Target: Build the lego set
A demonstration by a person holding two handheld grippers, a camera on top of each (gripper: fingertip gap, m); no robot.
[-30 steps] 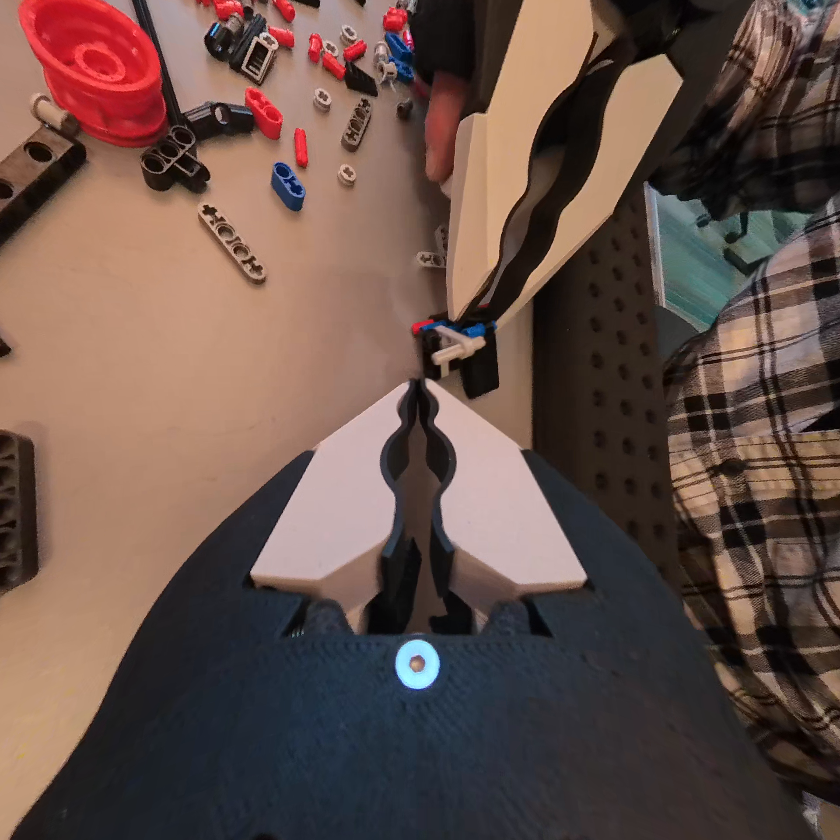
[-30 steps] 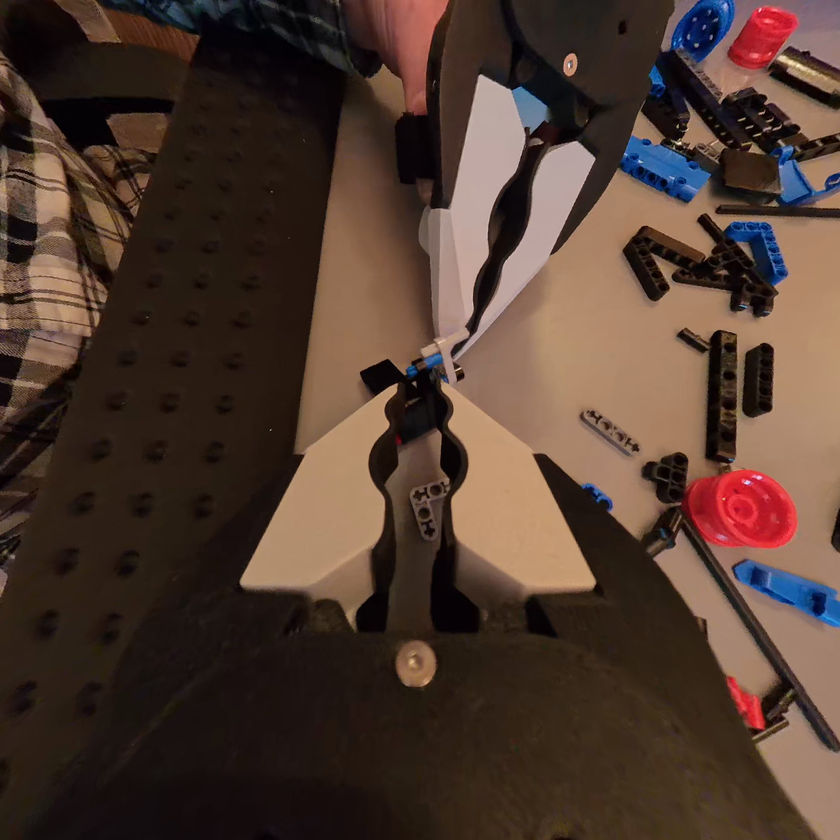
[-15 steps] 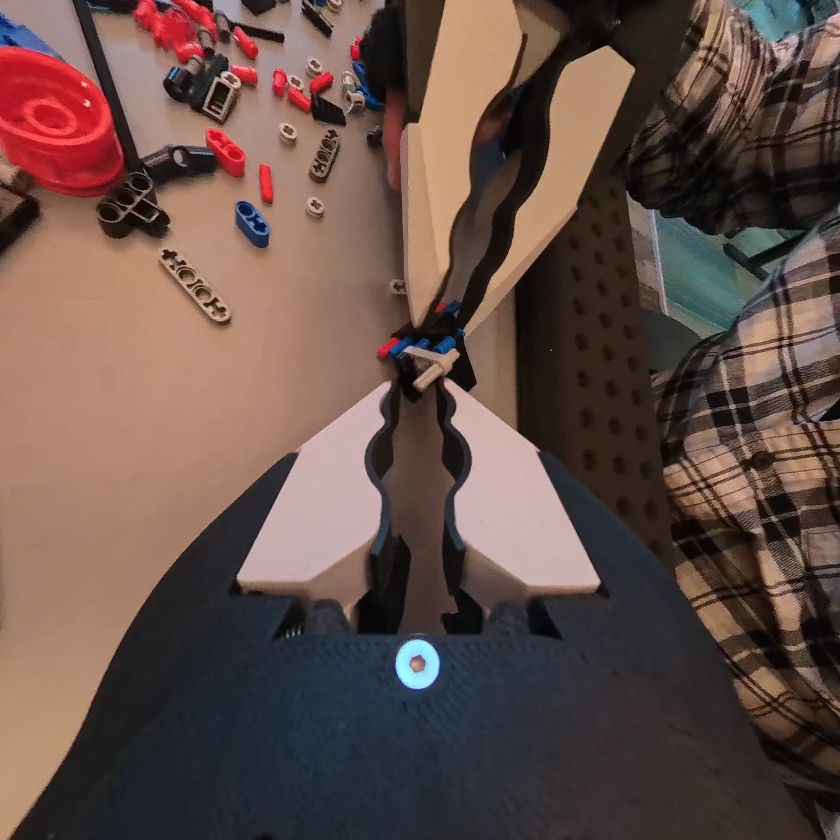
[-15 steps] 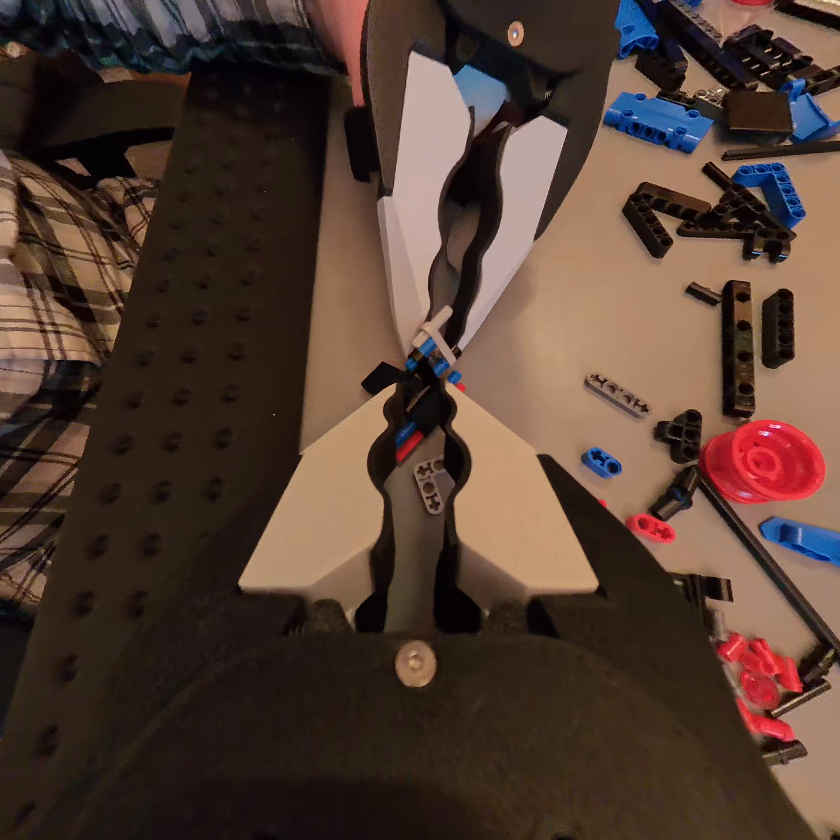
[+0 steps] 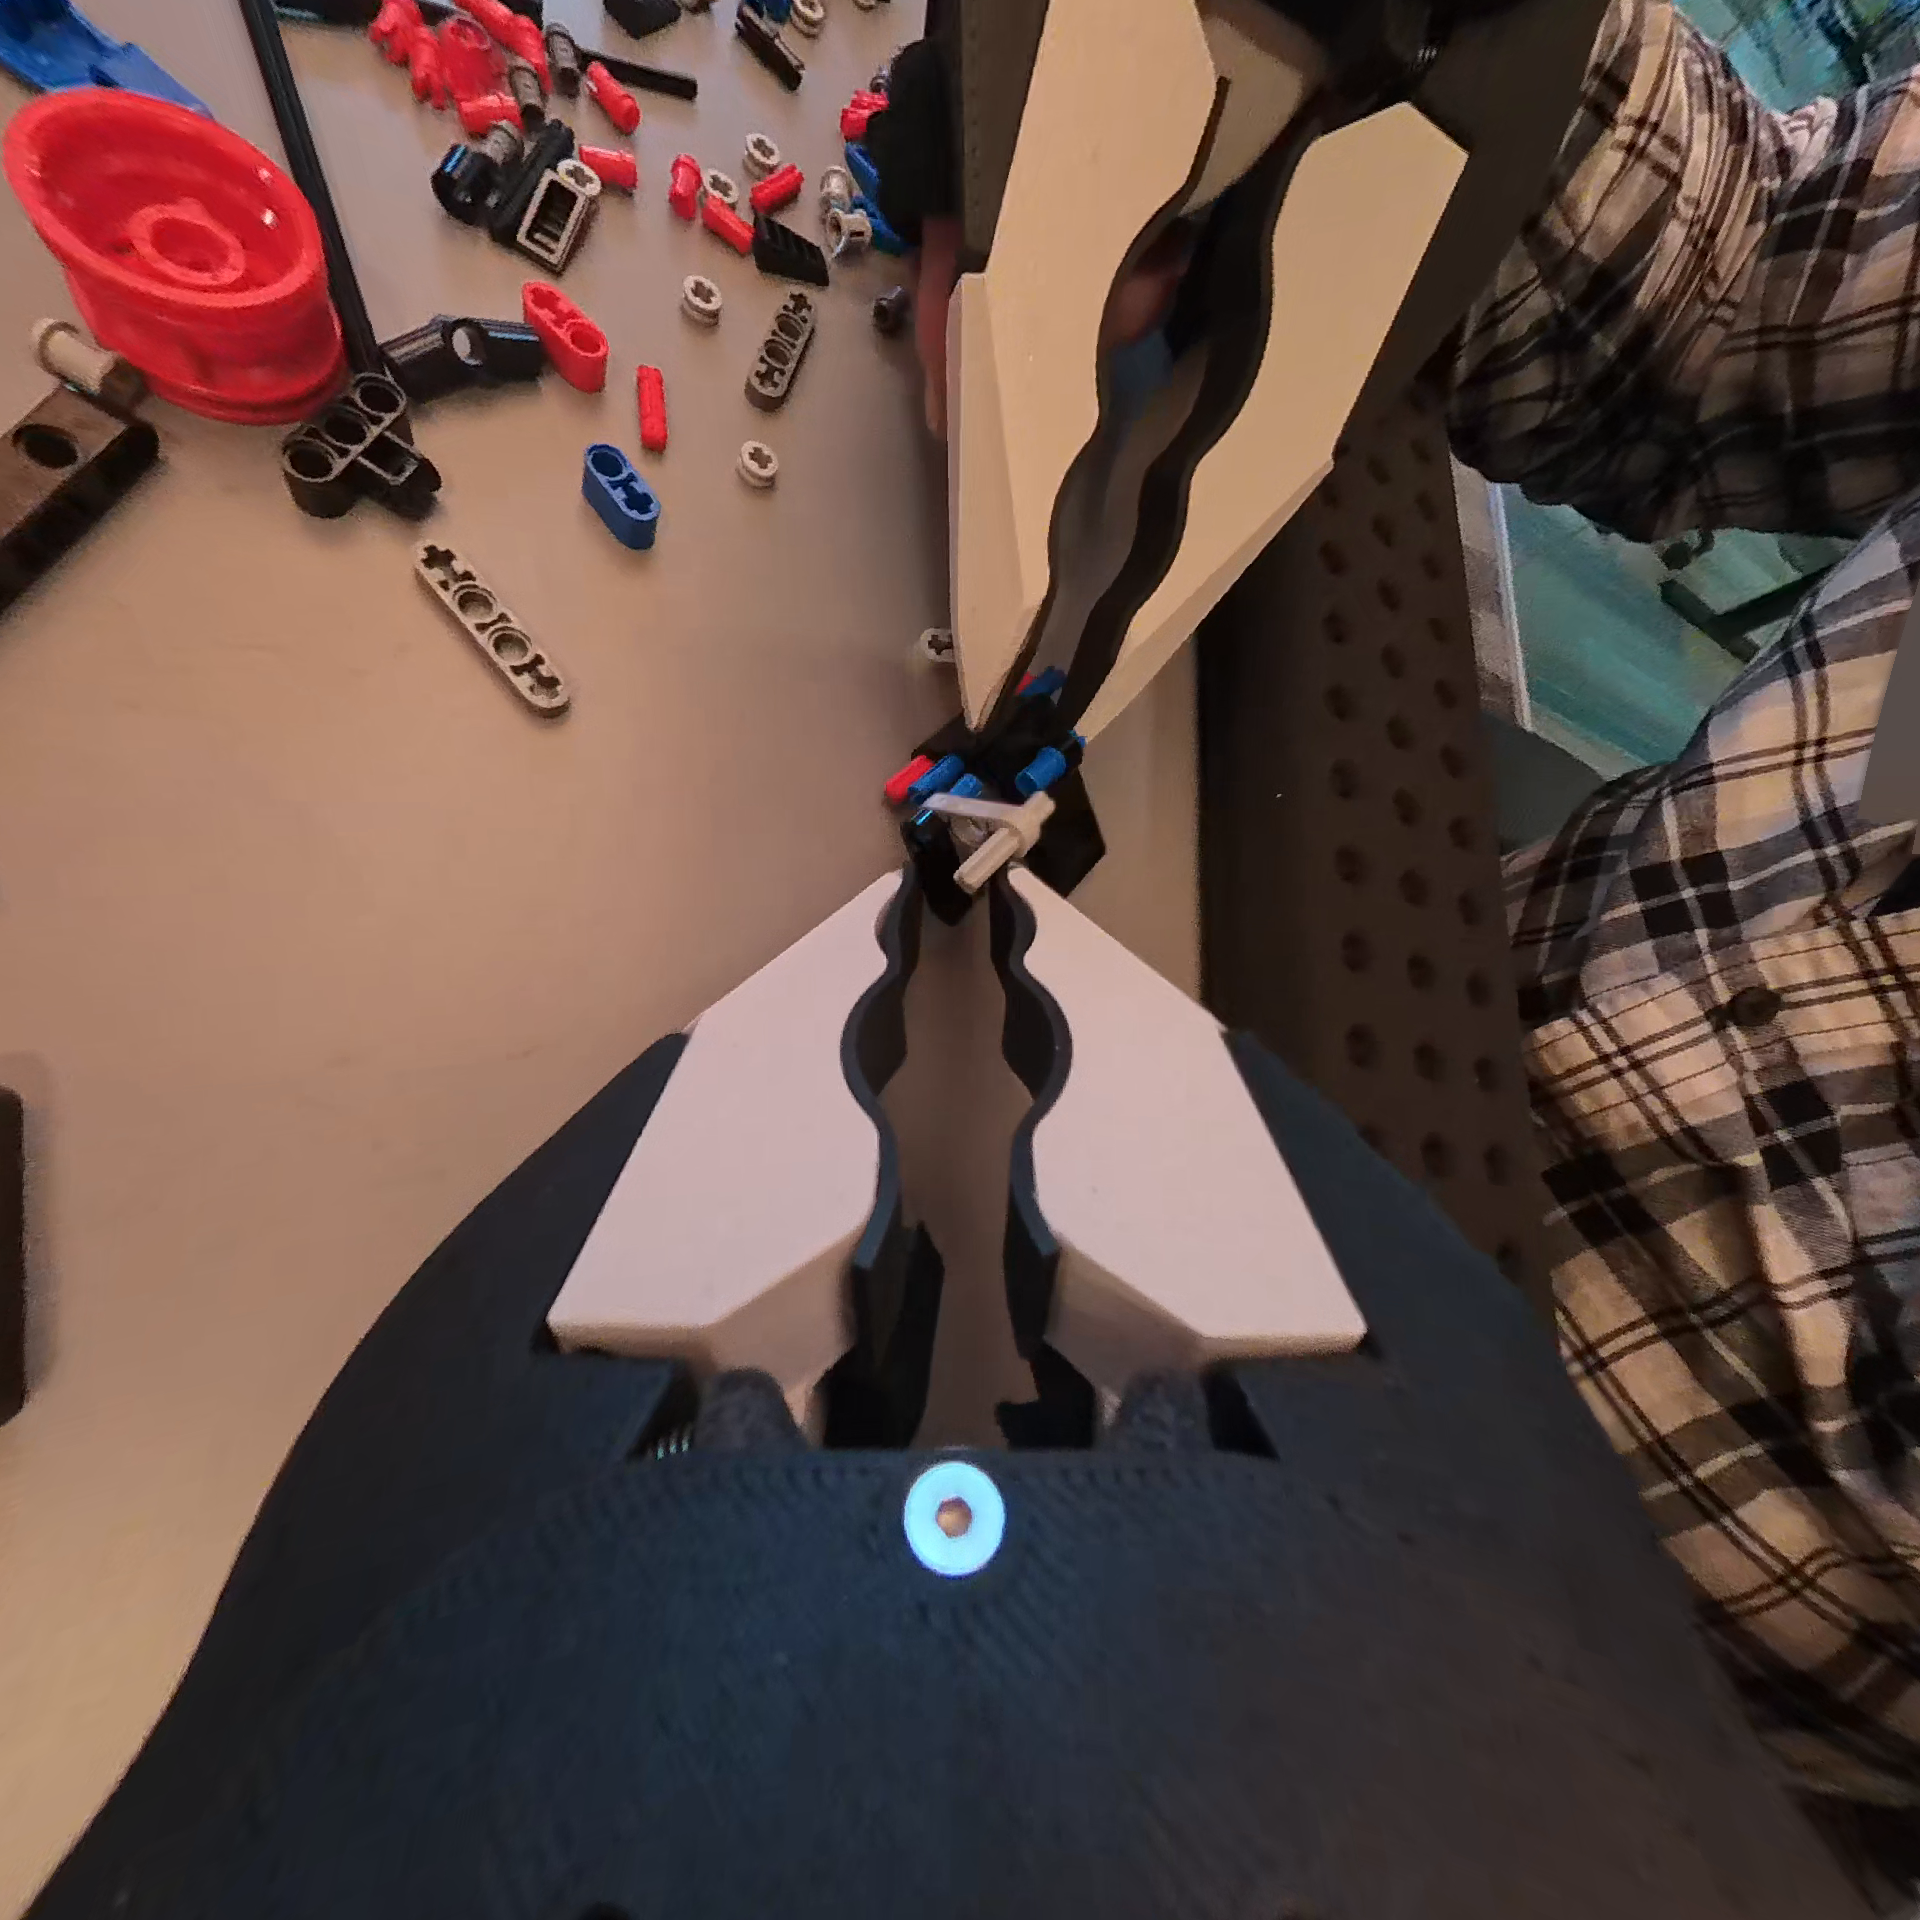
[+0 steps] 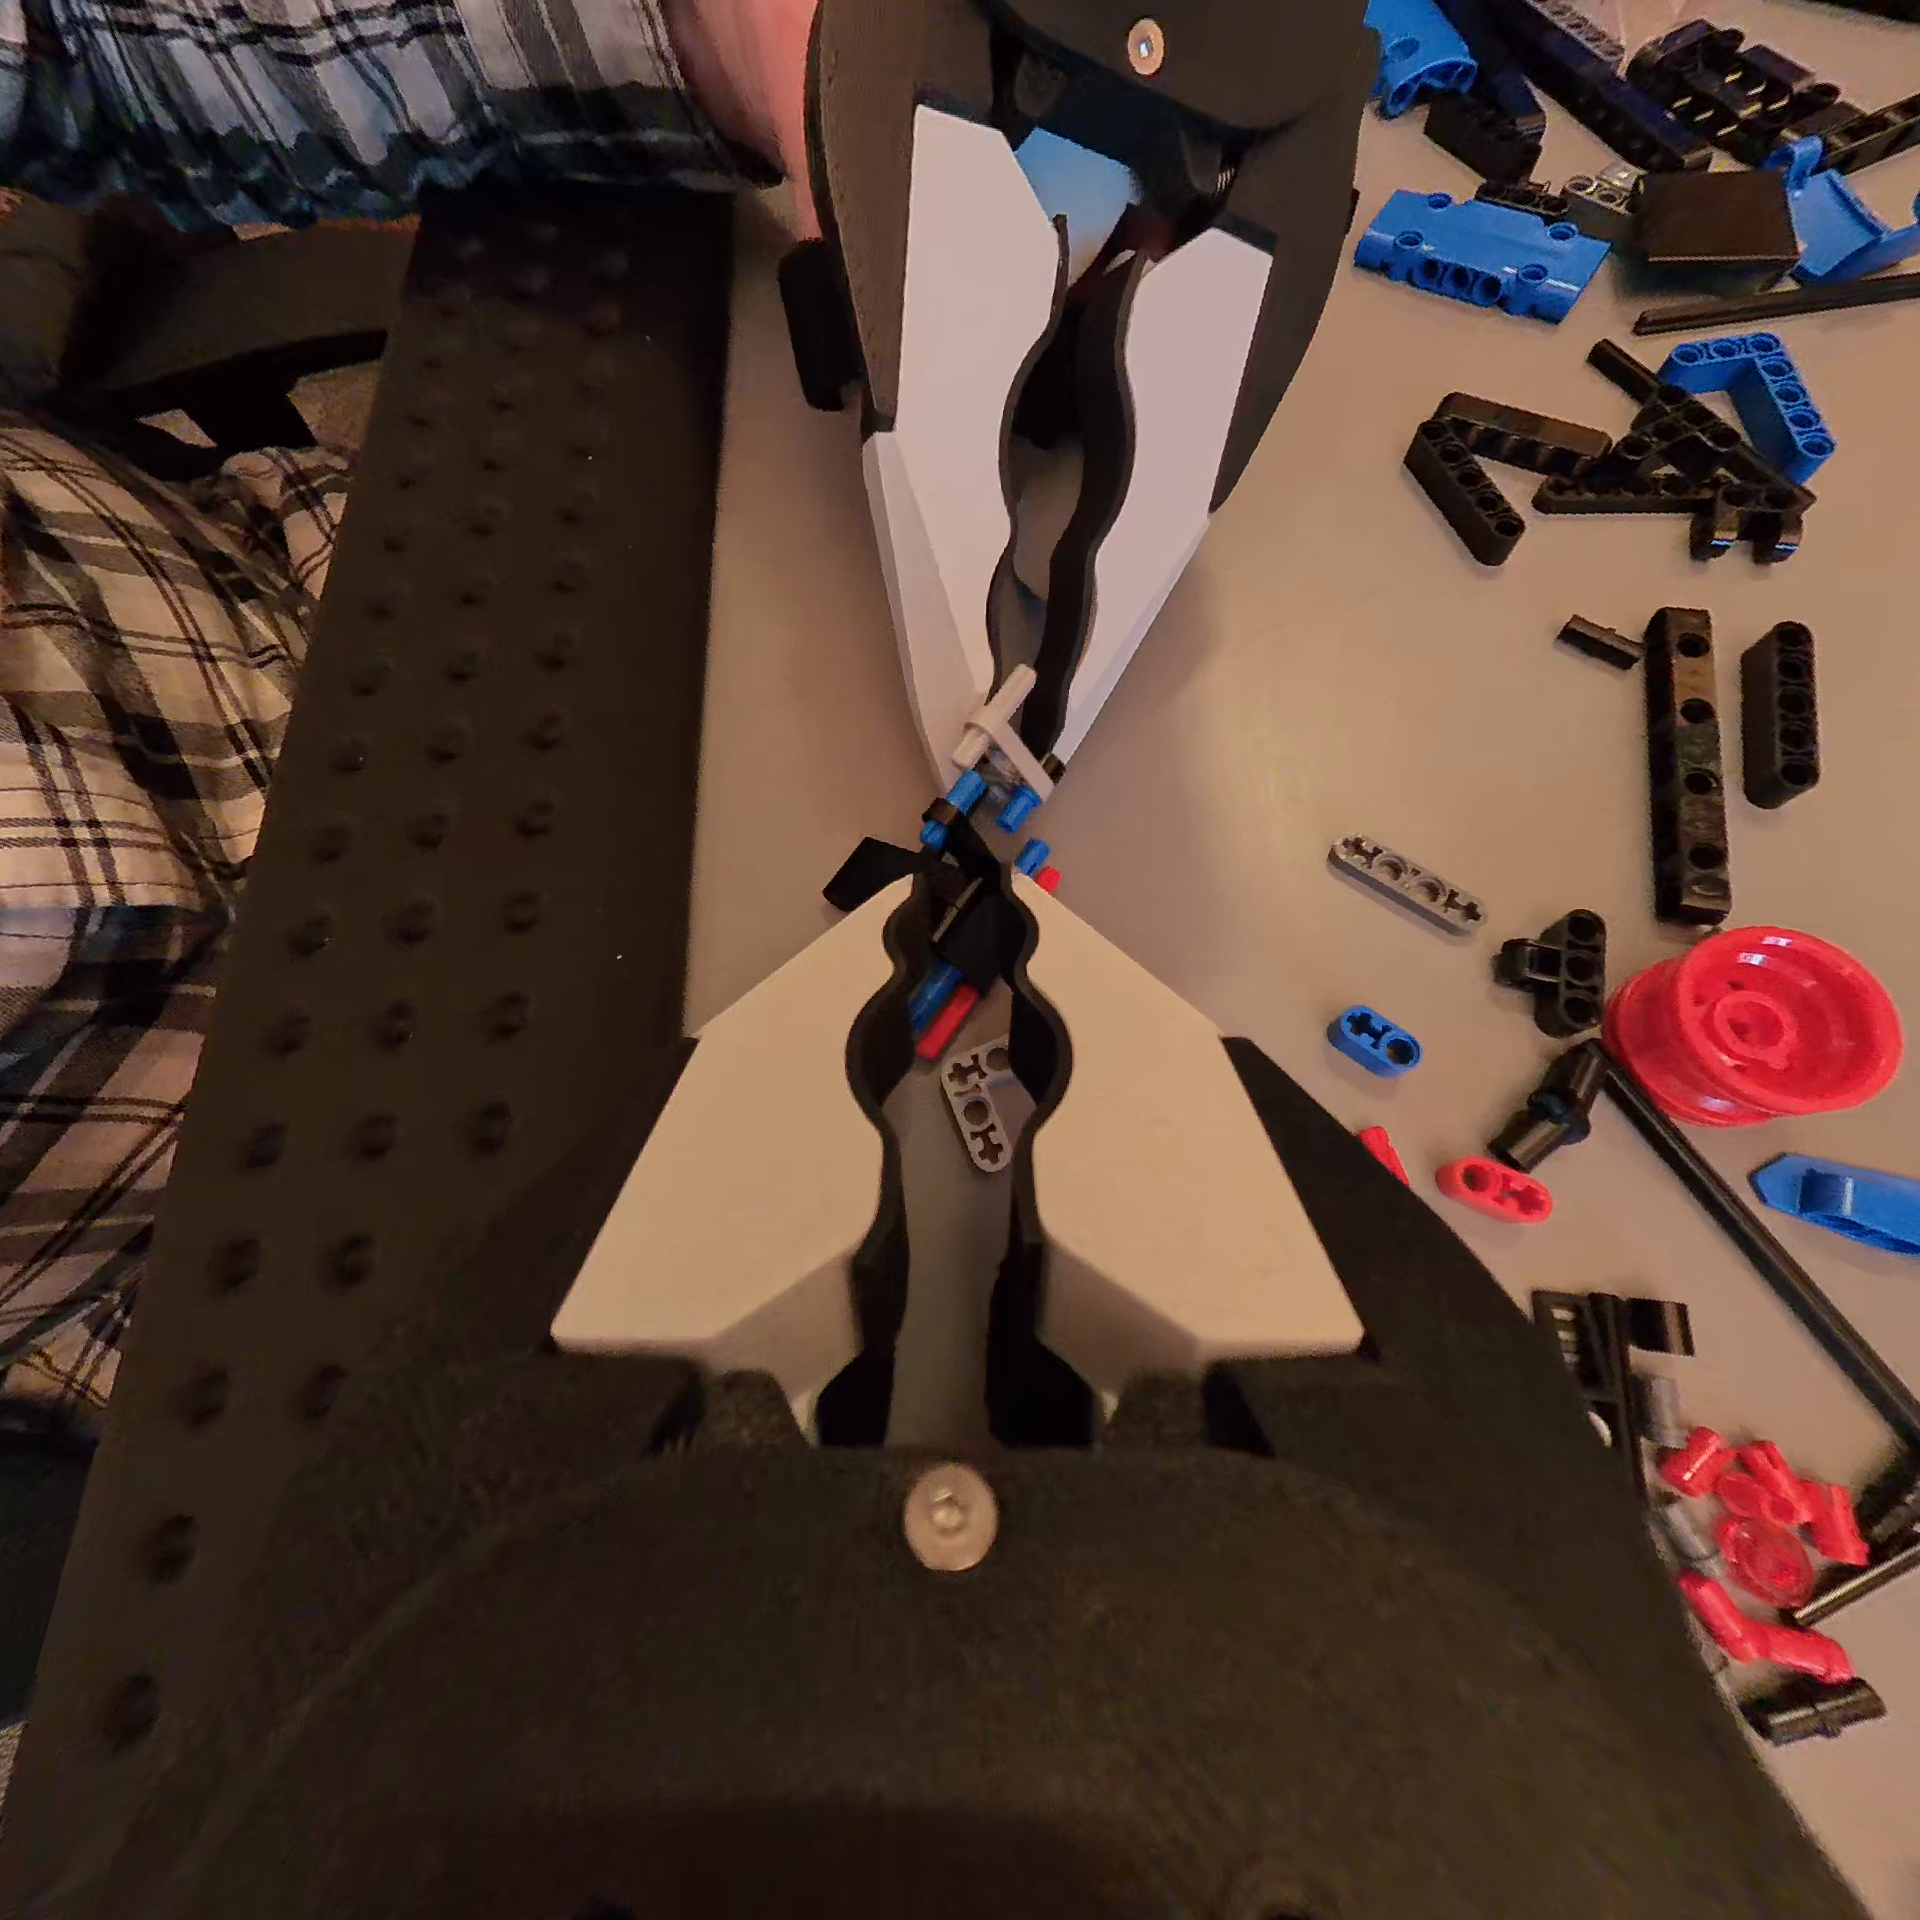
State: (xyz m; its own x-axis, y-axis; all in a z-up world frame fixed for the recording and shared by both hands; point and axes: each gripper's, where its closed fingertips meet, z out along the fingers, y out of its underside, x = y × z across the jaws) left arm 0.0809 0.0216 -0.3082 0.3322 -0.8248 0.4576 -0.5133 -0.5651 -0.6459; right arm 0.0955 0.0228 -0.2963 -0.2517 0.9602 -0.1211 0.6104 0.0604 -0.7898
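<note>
While both grippers meet tip to tip above the table [image 5: 312,935], a small Lego assembly [image 5: 992,805] of black beams, blue pins and a pale grey axle piece hangs between them. The left gripper [image 5: 951,894] has its jaws drawn narrow onto the assembly's near end; the right gripper [image 6: 961,894] pinches the black part of the same assembly, jaws nearly together. In the left wrist view, a red wheel hub [image 5: 177,249] lies at ten o'clock, a blue two-hole connector [image 5: 620,507] and a grey thin liftarm [image 5: 491,629] closer in. A black perforated strip [image 5: 1351,831] runs along the table edge at three o'clock, beside a plaid sleeve [image 5: 1714,1143]. No readable writing or brand marks show anywhere.
</note>
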